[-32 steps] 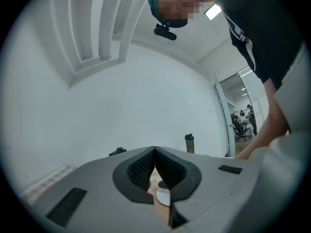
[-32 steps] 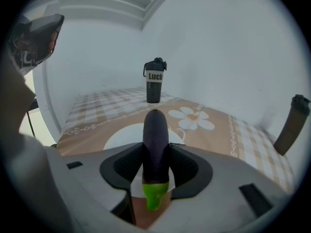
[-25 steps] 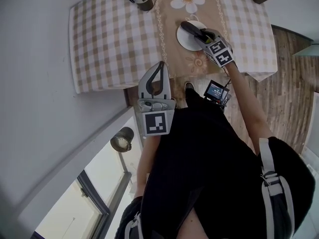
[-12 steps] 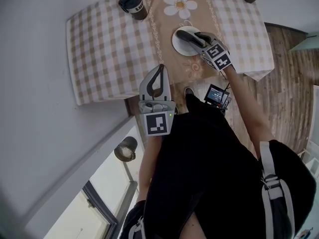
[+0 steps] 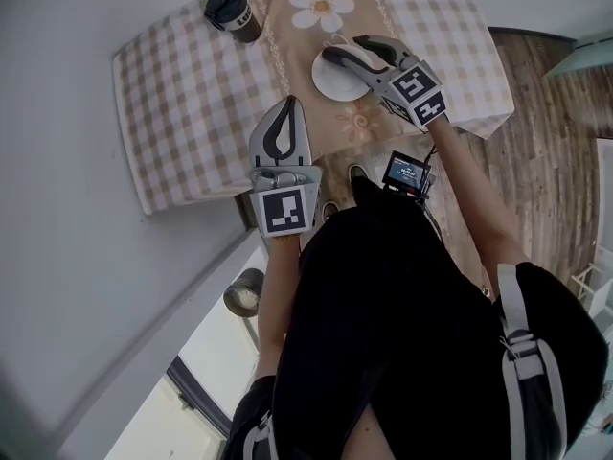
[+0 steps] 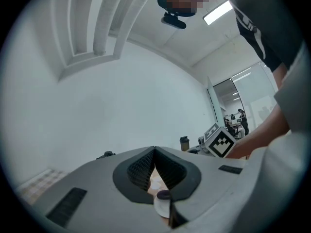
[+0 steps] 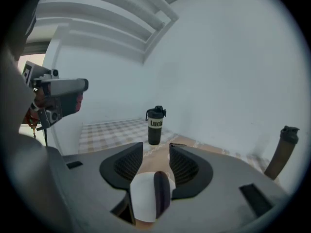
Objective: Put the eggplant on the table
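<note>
- Currently the eggplant (image 7: 160,191) lies flat on a white plate (image 7: 140,198), on the right part of the plate as the right gripper view shows it.
- Its long axis runs away from that camera, in line with the jaws and roughly toward the dark lidded cup (image 7: 154,125) farther along the surface (image 5: 182,94).
- Which end carries the stem cannot be told; the near end is cut off by the gripper body.
- Right gripper (image 7: 156,152): the jaws stand apart above the plate, and neither pad touches the eggplant seen in the gap between them.
- From the head view the right gripper (image 5: 345,48) covers much of the plate (image 5: 330,84), so the eggplant is hard to separate from the dark jaws there.
- Left gripper (image 6: 154,152): the jaws meet at the tips and hold nothing; through the small opening behind them a sliver of plate and the dark eggplant (image 6: 164,194) show.
- It hangs over the near edge of the checked surface, well apart from the plate, with its tips (image 5: 288,109) pointing toward the far side.
- A second dark bottle (image 7: 284,149) stands at the far right, its base hidden.
</note>
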`<state>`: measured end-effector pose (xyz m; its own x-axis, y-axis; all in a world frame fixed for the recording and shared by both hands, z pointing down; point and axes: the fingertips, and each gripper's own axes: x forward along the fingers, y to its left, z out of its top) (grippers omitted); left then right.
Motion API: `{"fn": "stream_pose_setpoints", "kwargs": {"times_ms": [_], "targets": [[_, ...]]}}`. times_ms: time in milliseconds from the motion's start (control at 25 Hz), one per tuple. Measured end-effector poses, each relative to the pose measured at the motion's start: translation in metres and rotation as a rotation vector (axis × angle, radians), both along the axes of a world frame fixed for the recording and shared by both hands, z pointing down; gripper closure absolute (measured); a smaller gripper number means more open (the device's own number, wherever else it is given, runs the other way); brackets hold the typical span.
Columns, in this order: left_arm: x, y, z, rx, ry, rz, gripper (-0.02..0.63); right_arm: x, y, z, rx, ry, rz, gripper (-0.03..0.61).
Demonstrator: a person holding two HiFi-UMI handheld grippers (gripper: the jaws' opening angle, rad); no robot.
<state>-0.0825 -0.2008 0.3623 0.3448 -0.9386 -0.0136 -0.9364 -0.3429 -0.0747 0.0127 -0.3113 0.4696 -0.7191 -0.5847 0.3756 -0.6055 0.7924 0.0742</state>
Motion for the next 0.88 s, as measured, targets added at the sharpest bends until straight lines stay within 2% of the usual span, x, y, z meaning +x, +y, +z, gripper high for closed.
{"fn": "stream_pose_setpoints", "kwargs": {"times_ms": [160,480,880], "targets": [[-0.001,-0.013,-0.013,0.034,0.000,0.008,0.604,-0.002,0.004,-0.044,0.062,-0.039,-0.005,0.399],[-0.007,-0.035,-0.047,0.110,-0.006,0.013,0.604,-0.009,0.022,-0.118,0.203,-0.047,-0.031,0.399],[0.006,-0.037,-0.073,0.174,0.027,0.065,0.604,0.004,0.046,-0.187,0.385,-0.140,0.036,0.399]]}}
